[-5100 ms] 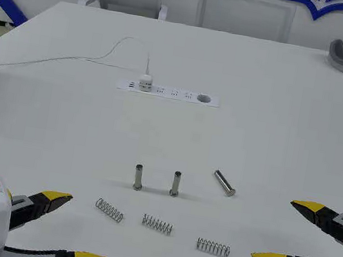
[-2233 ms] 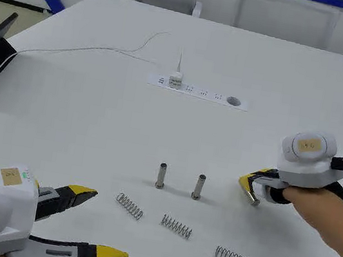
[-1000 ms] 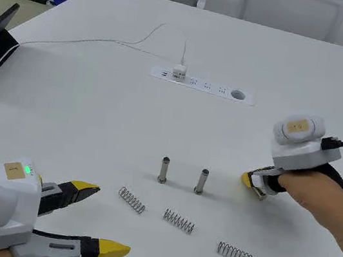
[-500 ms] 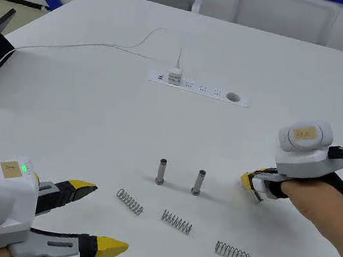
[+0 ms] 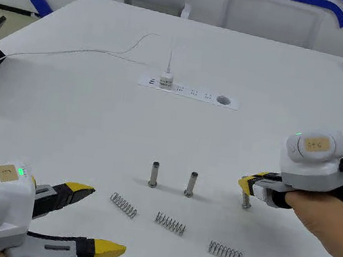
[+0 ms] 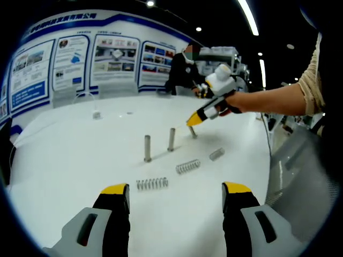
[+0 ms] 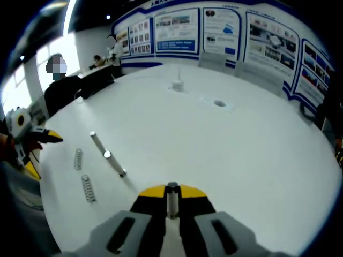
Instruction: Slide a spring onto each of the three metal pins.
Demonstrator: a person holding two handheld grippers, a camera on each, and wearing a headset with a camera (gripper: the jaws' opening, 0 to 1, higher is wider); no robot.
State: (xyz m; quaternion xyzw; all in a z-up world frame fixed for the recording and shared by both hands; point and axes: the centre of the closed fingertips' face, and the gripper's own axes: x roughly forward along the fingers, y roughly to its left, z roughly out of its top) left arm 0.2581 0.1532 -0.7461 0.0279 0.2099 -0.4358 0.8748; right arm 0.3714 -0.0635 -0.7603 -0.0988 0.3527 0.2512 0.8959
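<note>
White table point(image 5: 62, 118) surface is spread under all the parts in the head view, and a long white power strip point(image 5: 187, 92) is laid across its far middle. At the near left edge the yellow-tipped left gripper point(image 5: 108, 219) is held low over the table, well apart from the parts. Its jaws are spread wide, and nothing is seen between them in the left gripper view point(image 6: 176, 188). At the right the yellow-tipped right gripper point(image 5: 245, 182) is held in a hand, its jaws closed tight on a short steel pin point(image 5: 246, 199). That pin is kept about upright with its flanged end down at the table; whether it touches cannot be told. In the right gripper view the same pin point(image 7: 171, 201) is seen clamped between the tips point(image 7: 171, 191). Two more short steel pins point(image 5: 154, 174) point(image 5: 191, 184) are stood upright side by side near the table's middle, both bare. Three coiled wire springs point(image 5: 123, 205) point(image 5: 170, 223) point(image 5: 225, 252) are laid flat in a loose row just nearer than the pins, each apart from the others.
</note>
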